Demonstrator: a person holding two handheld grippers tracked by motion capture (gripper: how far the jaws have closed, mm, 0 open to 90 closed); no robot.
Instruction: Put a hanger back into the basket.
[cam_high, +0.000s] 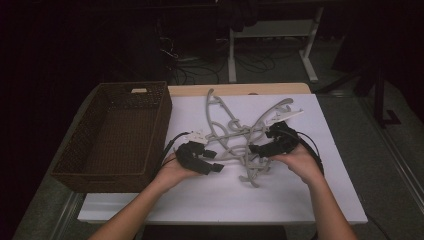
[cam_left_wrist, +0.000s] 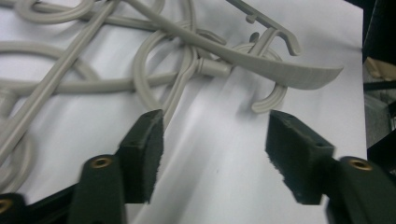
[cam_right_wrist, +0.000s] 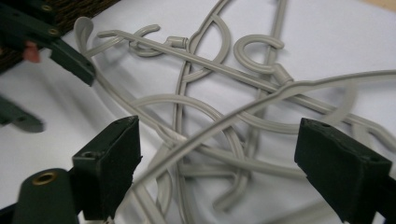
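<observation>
Grey hangers (cam_high: 235, 135) lie tangled, arms splaying upward; both claws (cam_high: 216, 161) (cam_high: 256, 148) gape, gripping nothing.

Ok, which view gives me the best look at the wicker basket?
The high view: the wicker basket sits whole at the table's left edge, with its open, dark inside visible beside the tangled grey hangers. The right gripper view catches just a dark woven corner at the top left.
</observation>
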